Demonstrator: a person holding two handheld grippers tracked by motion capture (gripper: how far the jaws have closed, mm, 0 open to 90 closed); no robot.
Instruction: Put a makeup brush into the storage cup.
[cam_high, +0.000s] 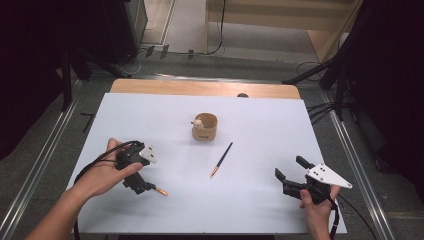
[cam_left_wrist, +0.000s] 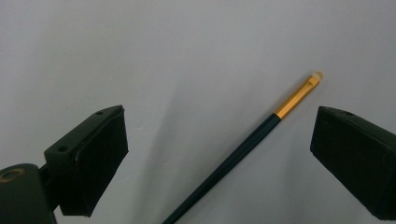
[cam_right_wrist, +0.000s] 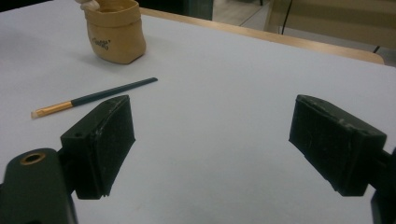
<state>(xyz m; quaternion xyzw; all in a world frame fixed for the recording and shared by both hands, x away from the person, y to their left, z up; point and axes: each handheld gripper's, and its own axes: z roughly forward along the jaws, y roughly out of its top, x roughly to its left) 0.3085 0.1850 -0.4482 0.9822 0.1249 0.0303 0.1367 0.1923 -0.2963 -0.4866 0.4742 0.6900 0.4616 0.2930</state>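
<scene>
left gripper (cam_high: 142, 186), jaws spread wide, straddles a dark-handled, gold-ferruled brush (cam_left_wrist: 261, 129) lying on the white table (cam_high: 260, 130); judged step: pre-grasp, next closing on the handle. right gripper (cam_high: 289, 176) hovers agape, empty. second brush (cam_high: 221, 160) lies near the tan pouch (cam_high: 205, 127), whose print is illegible.

two dark gold-ferruled brushes (cam_high: 221, 159) (cam_high: 159, 190) lie flat near an upright tan pouch (cam_high: 205, 126).
</scene>
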